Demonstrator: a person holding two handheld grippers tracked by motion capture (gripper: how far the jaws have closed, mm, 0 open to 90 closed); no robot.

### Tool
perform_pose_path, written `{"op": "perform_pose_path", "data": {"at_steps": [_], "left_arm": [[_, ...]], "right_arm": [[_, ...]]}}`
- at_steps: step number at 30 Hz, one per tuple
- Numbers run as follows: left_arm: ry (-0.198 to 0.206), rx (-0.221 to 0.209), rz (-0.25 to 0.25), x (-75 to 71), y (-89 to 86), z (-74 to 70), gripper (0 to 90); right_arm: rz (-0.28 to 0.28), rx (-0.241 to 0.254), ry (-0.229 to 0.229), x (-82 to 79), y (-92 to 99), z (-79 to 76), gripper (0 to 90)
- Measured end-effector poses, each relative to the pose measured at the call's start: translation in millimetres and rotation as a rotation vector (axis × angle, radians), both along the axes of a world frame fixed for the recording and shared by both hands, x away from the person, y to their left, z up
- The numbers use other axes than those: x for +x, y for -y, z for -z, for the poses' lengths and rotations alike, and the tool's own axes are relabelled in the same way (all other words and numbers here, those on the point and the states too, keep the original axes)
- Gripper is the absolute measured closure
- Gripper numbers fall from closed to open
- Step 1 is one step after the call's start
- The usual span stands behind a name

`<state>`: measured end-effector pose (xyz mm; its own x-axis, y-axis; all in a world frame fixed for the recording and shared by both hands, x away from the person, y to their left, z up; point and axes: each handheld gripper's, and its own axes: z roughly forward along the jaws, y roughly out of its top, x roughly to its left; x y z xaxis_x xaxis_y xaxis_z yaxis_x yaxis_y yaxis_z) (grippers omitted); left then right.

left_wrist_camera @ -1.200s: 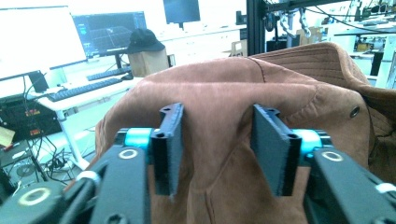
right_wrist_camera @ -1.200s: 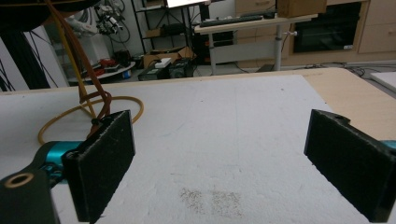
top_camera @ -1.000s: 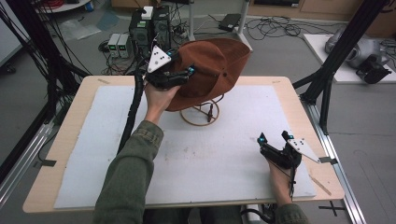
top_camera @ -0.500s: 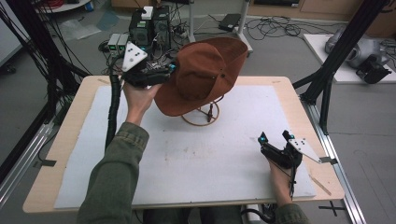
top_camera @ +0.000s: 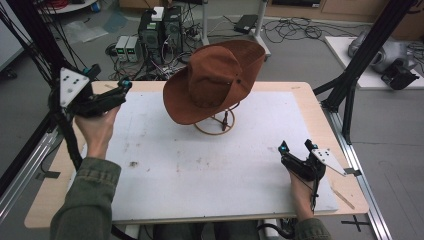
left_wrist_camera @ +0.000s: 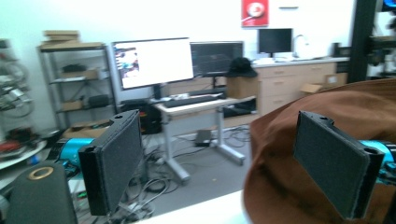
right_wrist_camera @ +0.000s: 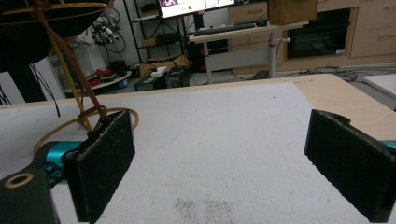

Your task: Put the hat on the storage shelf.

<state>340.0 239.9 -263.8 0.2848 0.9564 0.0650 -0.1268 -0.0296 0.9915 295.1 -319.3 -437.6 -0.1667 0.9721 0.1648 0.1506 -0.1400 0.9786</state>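
A brown wide-brimmed hat (top_camera: 215, 82) sits tilted on a thin wire stand (top_camera: 217, 127) at the middle back of the table. My left gripper (top_camera: 124, 88) is held in the air above the table's left edge, well clear of the hat's brim. Its jaws have just been opening and now stand open with nothing between them. In the left gripper view the hat (left_wrist_camera: 275, 154) lies behind the right jaw of that gripper (left_wrist_camera: 224, 158). My right gripper (top_camera: 295, 146) rests open low on the white mat at the front right. Its own view, along its jaws (right_wrist_camera: 219, 163), shows the stand's wire (right_wrist_camera: 70, 84).
A white mat (top_camera: 200, 170) covers most of the wooden table (top_camera: 300, 87). Black frame posts (top_camera: 350, 80) stand at both sides. Computers (top_camera: 160, 27) and cables lie on the floor behind the table.
My left gripper let go of the hat's brim and moved left, away from it. The hat stays on its stand. The right gripper has not moved.
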Motion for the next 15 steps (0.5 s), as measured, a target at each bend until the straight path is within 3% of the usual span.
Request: {"op": "perform_pose_path", "data": {"at_steps": [2, 3, 9, 15], "left_arm": [[-0.003, -0.019, -0.05, -17.6, -13.7, 13.7, 16.4], [-0.003, -0.019, -0.05, -17.6, -13.7, 13.7, 16.4], [-0.003, -0.098, -0.141, -51.2, -31.0, 56.9, 16.4], [-0.026, -0.14, -0.2, -69.7, -35.1, 106.1, 16.4]], "right_arm": [[0.0, 0.004, -0.003, -0.6, -0.6, 0.0, 7.8], [0.0, 0.004, -0.003, -0.6, -0.6, 0.0, 7.8], [0.015, 0.0, 0.011, -1.9, 0.5, -0.6, 7.8], [0.031, -0.006, 0.02, -4.1, 0.3, 0.4, 7.8]]}}
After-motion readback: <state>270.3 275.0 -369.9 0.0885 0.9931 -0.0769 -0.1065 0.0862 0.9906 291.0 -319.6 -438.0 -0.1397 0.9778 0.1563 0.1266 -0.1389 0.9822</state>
